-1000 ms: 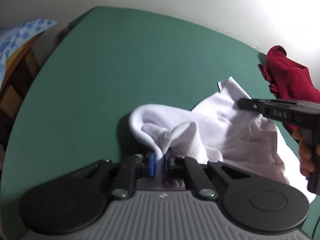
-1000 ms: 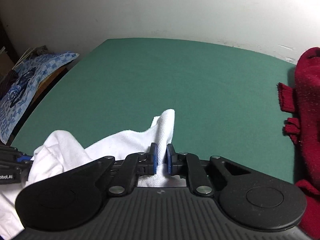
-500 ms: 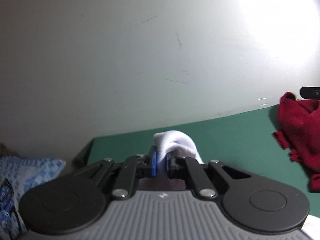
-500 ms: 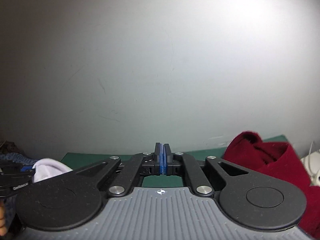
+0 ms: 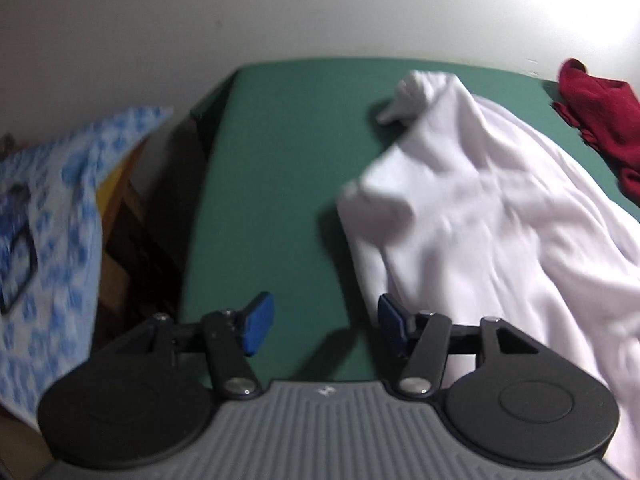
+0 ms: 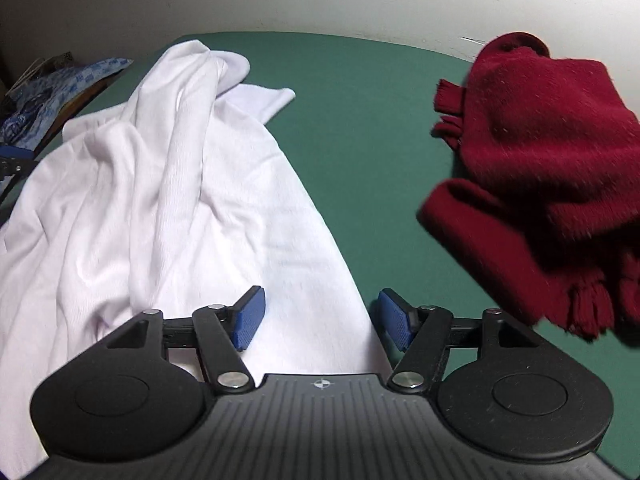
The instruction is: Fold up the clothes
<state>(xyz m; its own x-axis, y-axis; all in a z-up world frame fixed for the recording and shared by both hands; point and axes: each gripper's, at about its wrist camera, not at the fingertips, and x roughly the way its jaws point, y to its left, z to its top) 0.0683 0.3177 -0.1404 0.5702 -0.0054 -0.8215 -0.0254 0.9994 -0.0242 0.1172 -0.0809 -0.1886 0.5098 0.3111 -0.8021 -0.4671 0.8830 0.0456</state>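
Note:
A white garment (image 5: 480, 216) lies crumpled and stretched out on the green table (image 5: 280, 160); it also shows in the right wrist view (image 6: 180, 200). My left gripper (image 5: 325, 326) is open and empty, over bare table just left of the garment's near edge. My right gripper (image 6: 322, 318) is open and empty, above the garment's near right edge. The tip of the left gripper (image 6: 12, 160) shows at the left border of the right wrist view.
A dark red knitted garment (image 6: 552, 168) with fringes lies at the right of the table (image 6: 360, 120); it shows far right in the left wrist view (image 5: 596, 120). A blue patterned cloth (image 5: 52, 220) lies beyond the table's left edge. A pale wall stands behind.
Both grippers were shut on the white garment and lifted it; now both are open and the garment lies spread out on the table.

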